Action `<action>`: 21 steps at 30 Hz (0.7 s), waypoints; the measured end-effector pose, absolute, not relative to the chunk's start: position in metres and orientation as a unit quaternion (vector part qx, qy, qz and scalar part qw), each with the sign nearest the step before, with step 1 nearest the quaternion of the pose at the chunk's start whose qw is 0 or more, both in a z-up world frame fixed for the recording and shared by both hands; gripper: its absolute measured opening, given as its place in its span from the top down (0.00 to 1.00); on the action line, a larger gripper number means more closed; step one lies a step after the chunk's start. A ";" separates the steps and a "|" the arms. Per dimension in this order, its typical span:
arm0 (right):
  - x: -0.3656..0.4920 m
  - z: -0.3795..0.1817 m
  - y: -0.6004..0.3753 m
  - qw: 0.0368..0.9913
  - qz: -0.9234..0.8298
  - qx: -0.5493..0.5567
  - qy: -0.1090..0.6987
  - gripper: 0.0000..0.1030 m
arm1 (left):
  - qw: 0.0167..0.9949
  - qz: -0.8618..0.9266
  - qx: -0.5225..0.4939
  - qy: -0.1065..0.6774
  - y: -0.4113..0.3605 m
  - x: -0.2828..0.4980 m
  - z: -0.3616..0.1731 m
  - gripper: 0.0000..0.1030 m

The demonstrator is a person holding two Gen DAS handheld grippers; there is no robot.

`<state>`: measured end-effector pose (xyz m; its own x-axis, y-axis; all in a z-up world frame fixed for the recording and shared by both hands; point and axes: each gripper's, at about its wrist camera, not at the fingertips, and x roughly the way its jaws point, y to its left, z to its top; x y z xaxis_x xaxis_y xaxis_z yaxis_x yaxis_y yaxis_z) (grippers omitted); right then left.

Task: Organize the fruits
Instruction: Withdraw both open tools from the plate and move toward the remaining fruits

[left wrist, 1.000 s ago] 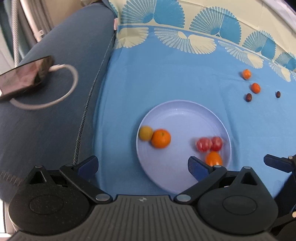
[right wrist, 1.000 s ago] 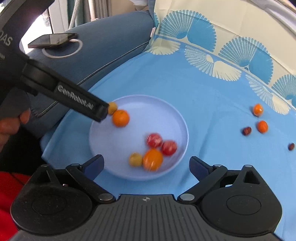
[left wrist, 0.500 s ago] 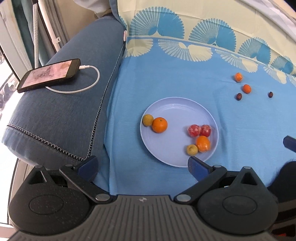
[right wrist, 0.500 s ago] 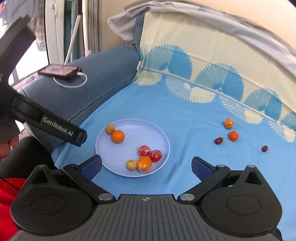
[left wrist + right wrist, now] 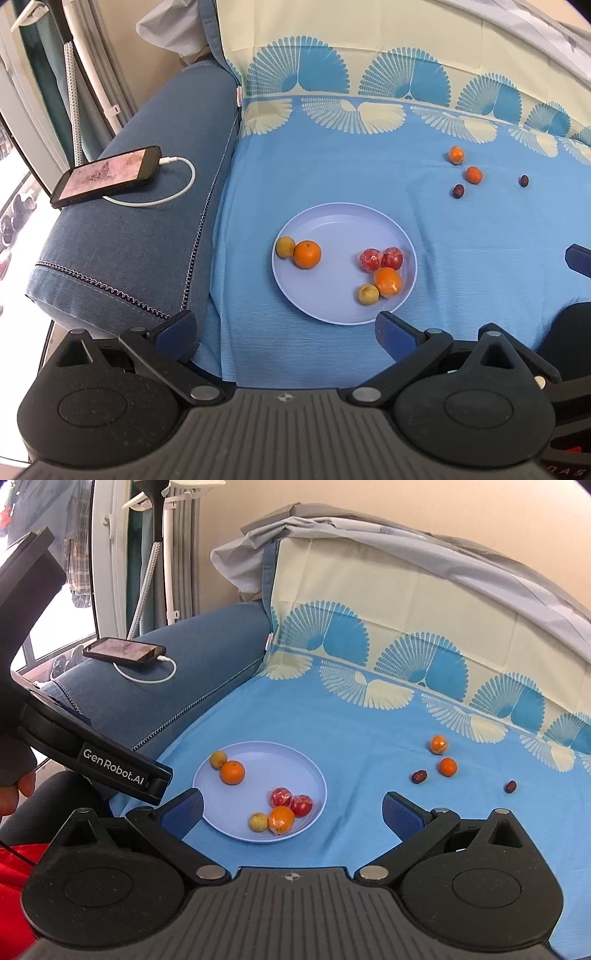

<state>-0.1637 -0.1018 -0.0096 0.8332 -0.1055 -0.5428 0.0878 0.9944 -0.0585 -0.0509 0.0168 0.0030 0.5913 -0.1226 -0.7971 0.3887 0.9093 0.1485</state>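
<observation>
Lilac plate (image 5: 343, 221) on the blue sofa cloth (image 5: 332, 166) holds six fruits; four lie loose beyond it.
Both my left tongs (image 5: 286, 328) and right tongs (image 5: 293, 808) hang wide open and empty. Next, I judge, my right tongs go for the nearest orange (image 5: 447, 766) and close gently.

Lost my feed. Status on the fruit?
Both grippers open, empty. Six fruits on plate; four loose on cloth, farthest a dark one. Nothing blocking.
</observation>
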 end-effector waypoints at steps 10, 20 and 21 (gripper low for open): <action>-0.172 -0.006 -0.099 0.960 -0.052 -0.018 0.274 0.01 | 0.881 -0.151 0.163 0.417 0.014 -0.060 0.008 0.00; -0.172 -0.006 -0.098 0.960 -0.053 -0.017 0.274 0.01 | 0.879 -0.153 0.169 0.418 0.013 -0.060 0.008 0.00; -0.173 -0.006 -0.098 0.960 -0.053 -0.017 0.274 0.01 | 0.879 -0.154 0.169 0.418 0.013 -0.059 0.008 0.00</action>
